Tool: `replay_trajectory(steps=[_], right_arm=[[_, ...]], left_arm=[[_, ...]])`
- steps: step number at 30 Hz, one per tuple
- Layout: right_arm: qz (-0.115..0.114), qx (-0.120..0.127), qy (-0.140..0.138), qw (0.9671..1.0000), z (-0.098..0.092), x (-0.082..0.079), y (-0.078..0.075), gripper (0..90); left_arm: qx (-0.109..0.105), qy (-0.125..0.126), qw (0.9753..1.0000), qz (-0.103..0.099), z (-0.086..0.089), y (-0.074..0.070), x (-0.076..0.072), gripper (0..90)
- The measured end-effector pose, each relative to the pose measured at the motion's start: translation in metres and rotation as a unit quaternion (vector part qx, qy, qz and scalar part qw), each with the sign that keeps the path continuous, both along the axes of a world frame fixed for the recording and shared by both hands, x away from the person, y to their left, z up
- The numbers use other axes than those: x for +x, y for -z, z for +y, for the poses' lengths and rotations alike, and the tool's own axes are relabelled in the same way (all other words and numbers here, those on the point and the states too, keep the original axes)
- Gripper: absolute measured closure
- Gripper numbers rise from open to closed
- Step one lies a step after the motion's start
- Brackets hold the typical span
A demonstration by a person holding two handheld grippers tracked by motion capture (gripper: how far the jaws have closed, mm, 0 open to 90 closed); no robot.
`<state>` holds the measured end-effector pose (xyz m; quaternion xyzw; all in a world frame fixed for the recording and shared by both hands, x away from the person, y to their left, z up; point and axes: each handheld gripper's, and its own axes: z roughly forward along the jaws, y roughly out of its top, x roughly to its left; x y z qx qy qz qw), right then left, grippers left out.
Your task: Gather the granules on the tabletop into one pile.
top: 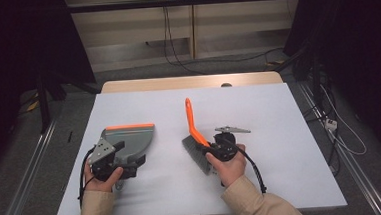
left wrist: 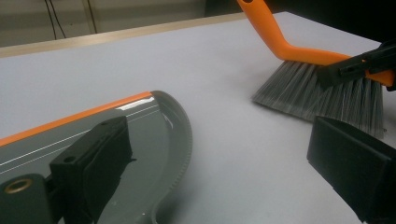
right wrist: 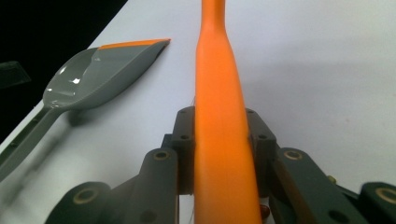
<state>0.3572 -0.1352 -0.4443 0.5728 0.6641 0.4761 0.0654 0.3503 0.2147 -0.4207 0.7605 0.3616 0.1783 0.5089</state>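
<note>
Orange handle, grey bristles: a hand brush sits near the middle of the white table, bristles down on the surface, handle slanting up and away from the person. The right gripper is clamped on the brush. In the right gripper view its two jaws press the orange handle from both sides, and the handle runs straight up between them. The right hand wraps the gripper body from below, and a black cable trails off it toward the near table edge.

Grey dustpan with an orange lip lies flat on the table's left part, lip pointing away from the person, well apart from the brush. The left gripper hovers over the pan's near end, held in the left hand. In the left gripper view its jaws stand wide: one black jaw sits over the inside of the pan, the other off to the side above bare table, nothing between them. Whether the near jaw touches the pan cannot be told.

From the same view the brush bristles splay against the table just beyond the pan's curved rim, with the right gripper's black jaw across them. Both sleeves are tan.
</note>
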Motion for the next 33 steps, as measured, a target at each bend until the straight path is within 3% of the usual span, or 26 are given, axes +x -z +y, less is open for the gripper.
replay_trajectory(steps=[5,10,13,17,20,24,33], right_arm=[[-0.010,0.024,-0.004,0.9997,-0.003,0.002,-0.011,71.3],[-0.052,0.022,-0.024,0.9981,-0.011,0.011,-0.032,71.3],[-0.080,0.005,-0.039,0.9960,-0.021,0.023,-0.038,71.3],[-0.110,-0.045,-0.070,0.9904,-0.034,0.040,-0.038,71.3],[-0.143,-0.090,-0.120,0.9783,-0.040,0.053,-0.033,71.3],[-0.178,-0.133,-0.187,0.9569,-0.044,0.070,-0.021,71.3],[-0.239,-0.178,-0.286,0.9108,-0.025,0.094,-0.009,71.3]], left_arm=[[0.000,-0.001,1.0000,0.000,0.001,0.000,0.000,6.2],[0.000,-0.001,1.0000,0.000,0.001,0.000,0.000,6.2],[-0.002,-0.002,1.0000,0.001,0.002,0.000,0.000,6.2],[-0.002,-0.003,1.0000,0.002,0.002,0.000,0.001,6.2],[-0.003,-0.003,1.0000,0.003,0.002,0.000,0.001,6.2],[-0.003,-0.004,1.0000,0.004,0.002,0.001,0.001,6.2],[-0.007,-0.012,0.9999,0.007,0.005,0.001,0.002,6.2]])
